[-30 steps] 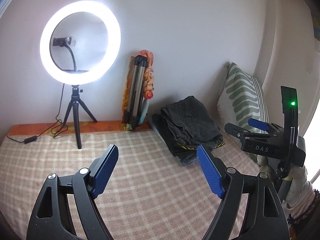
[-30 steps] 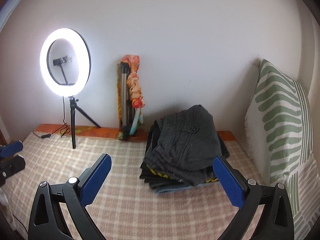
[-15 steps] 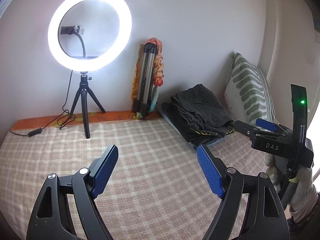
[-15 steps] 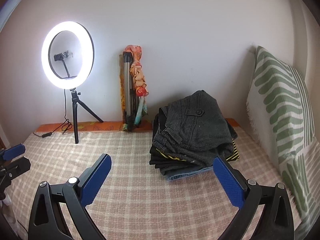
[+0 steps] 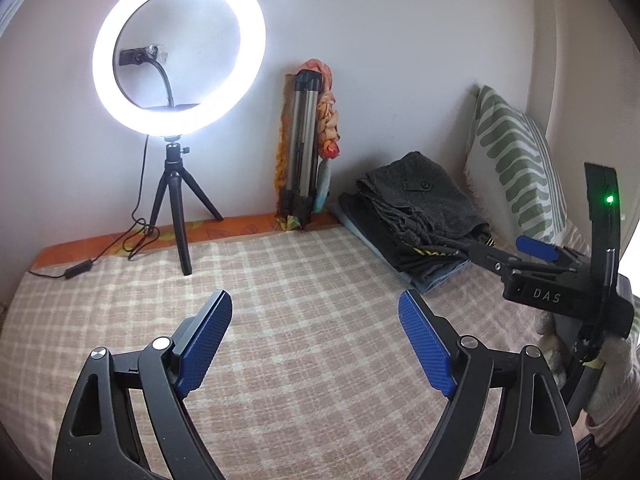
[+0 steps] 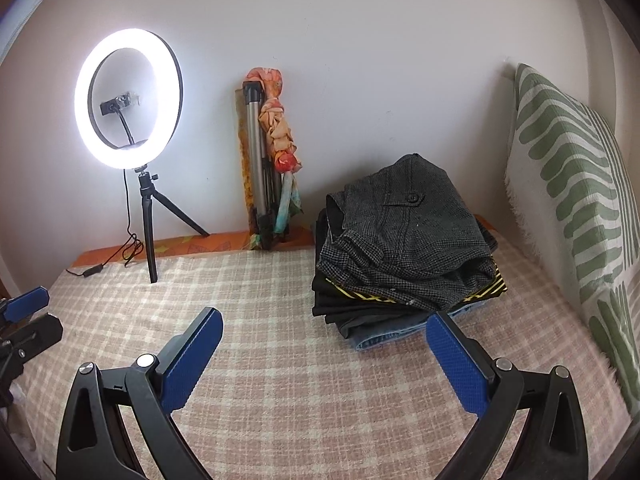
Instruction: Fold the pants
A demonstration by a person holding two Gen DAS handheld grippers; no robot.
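Note:
A stack of folded pants (image 6: pixel 404 248) lies at the back right of the bed, with dark grey checked pants on top and jeans at the bottom. It also shows in the left wrist view (image 5: pixel 416 220). My left gripper (image 5: pixel 316 320) is open and empty above the checked bedspread (image 5: pixel 304 280), left of the stack. My right gripper (image 6: pixel 324 332) is open and empty, its right finger just in front of the stack. The right gripper also shows in the left wrist view (image 5: pixel 536 258), beside the stack.
A lit ring light on a small tripod (image 5: pixel 178 80) stands at the back left with its cable on the bed. A folded tripod wrapped in orange cloth (image 5: pixel 308 148) leans on the wall. A green-striped pillow (image 6: pixel 576 200) stands at the right.
Both grippers have moved forward toward the wall and the stack of pants, which now looks larger and nearer. Both stay open and empty.

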